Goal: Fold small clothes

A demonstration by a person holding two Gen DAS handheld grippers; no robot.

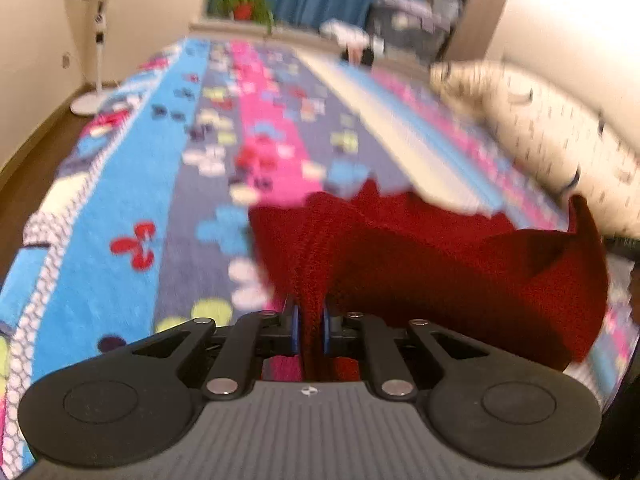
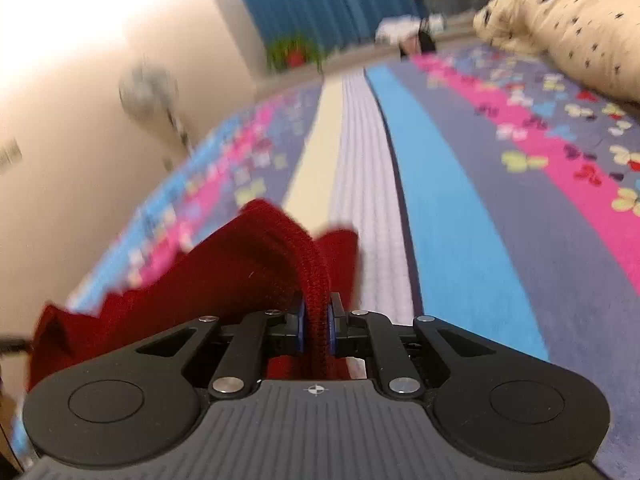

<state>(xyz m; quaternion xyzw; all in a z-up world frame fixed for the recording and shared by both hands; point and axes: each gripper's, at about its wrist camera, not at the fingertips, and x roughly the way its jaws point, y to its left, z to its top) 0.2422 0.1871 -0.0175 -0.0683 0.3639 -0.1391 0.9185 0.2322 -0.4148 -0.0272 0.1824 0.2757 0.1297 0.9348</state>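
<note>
Left gripper point(image 1: 310, 330) clamped tight on a bunched edge of red knitted garment point(image 1: 440, 256); right gripper point(image 2: 316, 326) pinched likewise on another edge point(image 2: 240, 264). Garment slung between both, above striped butterfly-print bedspread point(image 1: 132, 184), near speckled pillow point(image 1: 560, 136).

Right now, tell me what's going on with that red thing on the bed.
A person is working with two handheld grippers on a red knitted garment over a bed covered by a colourful patterned blanket. The left gripper is shut on a bunched fold of the knit, and the right gripper is shut on a thick edge of the same piece. The fabric hangs between them, not yet folded flat. A speckled cream pillow lies further up the bed.
</note>
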